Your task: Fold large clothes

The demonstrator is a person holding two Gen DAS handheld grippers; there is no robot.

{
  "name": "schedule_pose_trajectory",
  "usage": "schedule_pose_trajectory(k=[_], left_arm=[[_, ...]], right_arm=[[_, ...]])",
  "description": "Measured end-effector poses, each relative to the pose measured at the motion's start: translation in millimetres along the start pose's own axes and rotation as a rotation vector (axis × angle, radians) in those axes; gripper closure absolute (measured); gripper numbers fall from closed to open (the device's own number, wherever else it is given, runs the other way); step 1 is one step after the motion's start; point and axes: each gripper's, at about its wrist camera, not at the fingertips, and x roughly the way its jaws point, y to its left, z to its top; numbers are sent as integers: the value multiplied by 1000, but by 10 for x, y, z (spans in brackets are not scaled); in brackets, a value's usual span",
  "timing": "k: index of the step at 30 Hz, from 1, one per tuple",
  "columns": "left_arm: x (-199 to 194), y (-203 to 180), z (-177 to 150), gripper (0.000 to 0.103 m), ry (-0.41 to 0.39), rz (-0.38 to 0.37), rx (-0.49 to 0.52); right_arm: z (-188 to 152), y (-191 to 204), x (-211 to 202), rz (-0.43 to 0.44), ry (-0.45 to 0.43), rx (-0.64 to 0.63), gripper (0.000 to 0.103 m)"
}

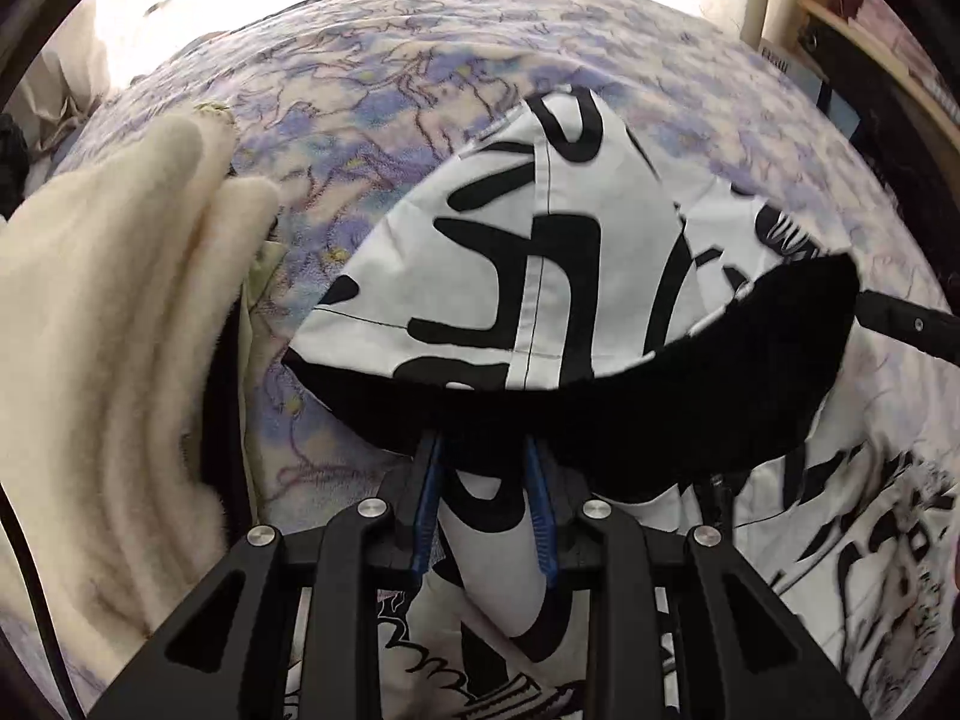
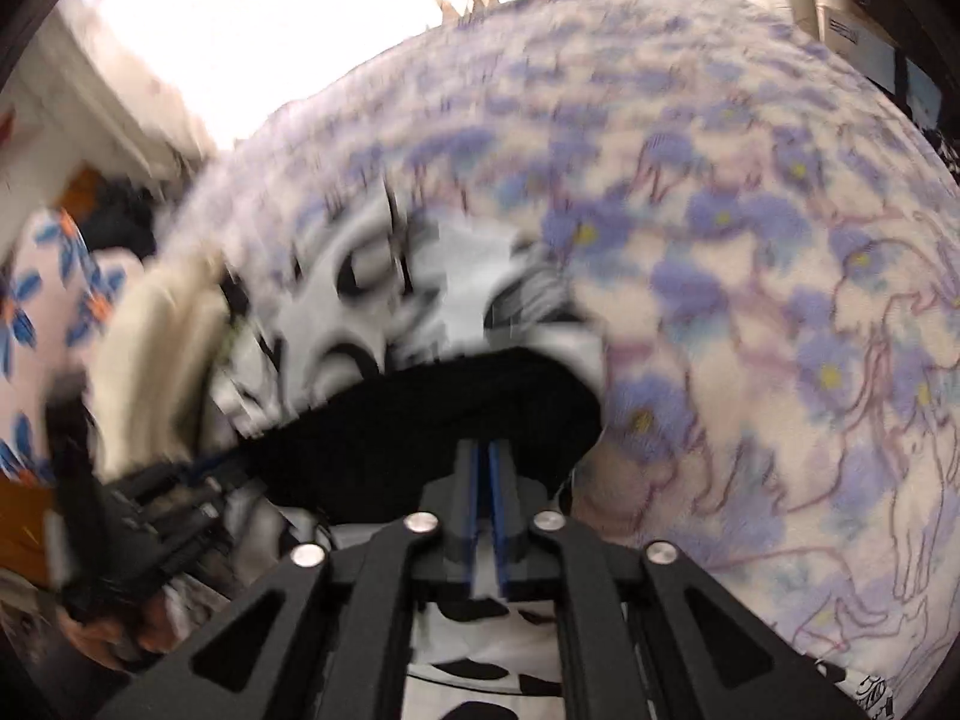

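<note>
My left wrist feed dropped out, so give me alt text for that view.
The left gripper pinches the black band of a black-and-white printed garment, which lies on a purple floral blanket. A cream fleece pile sits at left, and the right gripper's tip shows at the band's right end.

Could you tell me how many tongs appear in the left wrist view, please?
2: the left tongs at bottom centre, pads on the black-and-white garment, and a finger of the right tongs at the right edge, by the garment's black hem.
</note>
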Motion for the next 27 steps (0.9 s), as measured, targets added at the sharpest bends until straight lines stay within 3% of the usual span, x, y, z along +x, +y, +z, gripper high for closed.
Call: schedule_pose_trajectory(k=[2,3,5,7,9,14,19,21,22,23,27], left_arm=[[-115,38,46,77,-11,-72,-13],[-200,47,70,75,-33,-109,-10],[-338,60,127,65,-82,-132,-5],[-409,92,195,46,-131,-128,-24],[-326,127,265,45,-122,-99,-50],[158,132,258,45,-5,-50,-63],[417,72,122,45,12,-10,-27],[440,90,93,45,4,-15,-39],[445,97,74,45,0,-16,-44],[447,101,46,45,-3,-13,-49],[410,97,-67,45,-33,13,-60]], right_arm=[[89,-87,-57,53,-25,62,49],[136,-127,-54,72,-30,92,45],[209,-203,-2,69,-36,143,43],[286,-232,98,43,-35,167,43],[326,-254,274,6,4,177,43],[377,-291,723,-66,109,193,43],[382,-267,908,-89,90,198,41],[382,-218,911,-89,68,175,46],[383,-172,923,-64,68,151,64],[377,-122,936,-33,84,134,91],[251,251,652,25,3,-63,97]])
